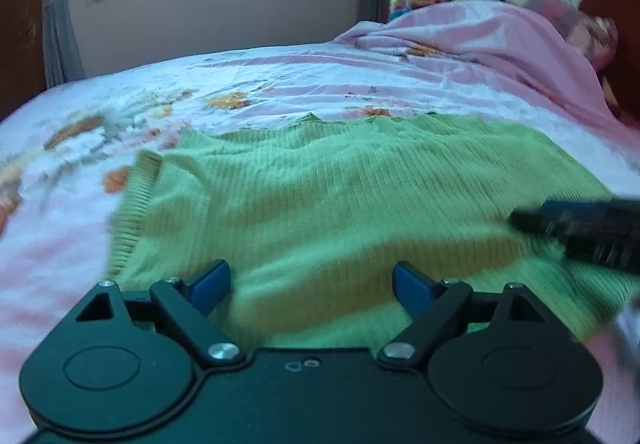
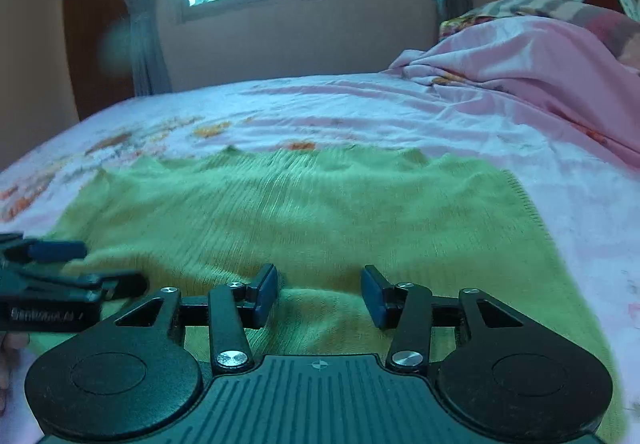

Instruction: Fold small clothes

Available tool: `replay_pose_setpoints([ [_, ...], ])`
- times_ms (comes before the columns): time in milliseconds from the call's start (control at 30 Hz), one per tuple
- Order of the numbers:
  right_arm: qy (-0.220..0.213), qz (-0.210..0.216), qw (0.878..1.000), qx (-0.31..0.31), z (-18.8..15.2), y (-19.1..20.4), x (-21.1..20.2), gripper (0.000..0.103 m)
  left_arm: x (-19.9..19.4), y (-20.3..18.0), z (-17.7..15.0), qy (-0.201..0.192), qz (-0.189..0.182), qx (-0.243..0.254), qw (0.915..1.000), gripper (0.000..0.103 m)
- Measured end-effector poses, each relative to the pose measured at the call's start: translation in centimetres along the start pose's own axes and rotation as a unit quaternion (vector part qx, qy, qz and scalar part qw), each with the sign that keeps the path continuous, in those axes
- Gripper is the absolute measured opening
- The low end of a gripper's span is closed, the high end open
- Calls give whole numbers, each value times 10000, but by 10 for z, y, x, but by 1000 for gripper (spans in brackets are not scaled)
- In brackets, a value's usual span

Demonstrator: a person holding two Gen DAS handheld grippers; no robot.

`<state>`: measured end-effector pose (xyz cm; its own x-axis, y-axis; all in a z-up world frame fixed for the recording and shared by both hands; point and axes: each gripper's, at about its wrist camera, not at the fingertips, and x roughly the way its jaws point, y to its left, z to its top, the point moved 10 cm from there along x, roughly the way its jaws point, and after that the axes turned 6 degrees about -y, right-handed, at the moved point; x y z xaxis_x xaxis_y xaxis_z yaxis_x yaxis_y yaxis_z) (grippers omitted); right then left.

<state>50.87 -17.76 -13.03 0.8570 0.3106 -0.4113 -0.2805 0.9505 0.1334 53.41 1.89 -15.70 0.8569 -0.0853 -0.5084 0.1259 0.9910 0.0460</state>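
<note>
Hovering over green knit top (image 1: 340, 180), both tools open.

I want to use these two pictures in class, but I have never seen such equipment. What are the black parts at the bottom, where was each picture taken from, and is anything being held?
A person holds a two-fingered grasping tool in each hand, each with a camera looking along its fingers. One picture looks over the left tool, the other over the right tool. A green knitted top lies spread flat on a bed with a flowered sheet; a pink blanket is bunched further back. Both tools are open just above the top's near edge, holding nothing.
</note>
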Motion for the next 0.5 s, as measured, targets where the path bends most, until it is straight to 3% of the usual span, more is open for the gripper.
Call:
replay_pose_setpoints([
  [67, -284, -15, 9996, -45, 9, -4, -21, 47, -21, 11, -2, -196, 100, 119, 9997, 87],
  [200, 72, -131, 9997, -210, -7, -13, -36, 51, -54, 51, -17, -347, 150, -301, 9988, 88],
  [267, 688, -213, 9968, -334, -30, -16, -27, 56, -54, 75, -34, -38, 356, -579, 9977, 88],
  [300, 563, -174, 9977, -322, -27, -16, -32, 56, -49, 85, -45, 236, 321, -790, 9961, 88],
  [433, 272, -183, 9994, -120, -14, -23, -47, 56, -53, 101, -39, 80, -168, -1514, 9883, 88],
  [500, 104, -170, 9998, -11, -7, -29, -53, 56, -50, 104, -32, -35, -638, -1848, 9807, 86],
])
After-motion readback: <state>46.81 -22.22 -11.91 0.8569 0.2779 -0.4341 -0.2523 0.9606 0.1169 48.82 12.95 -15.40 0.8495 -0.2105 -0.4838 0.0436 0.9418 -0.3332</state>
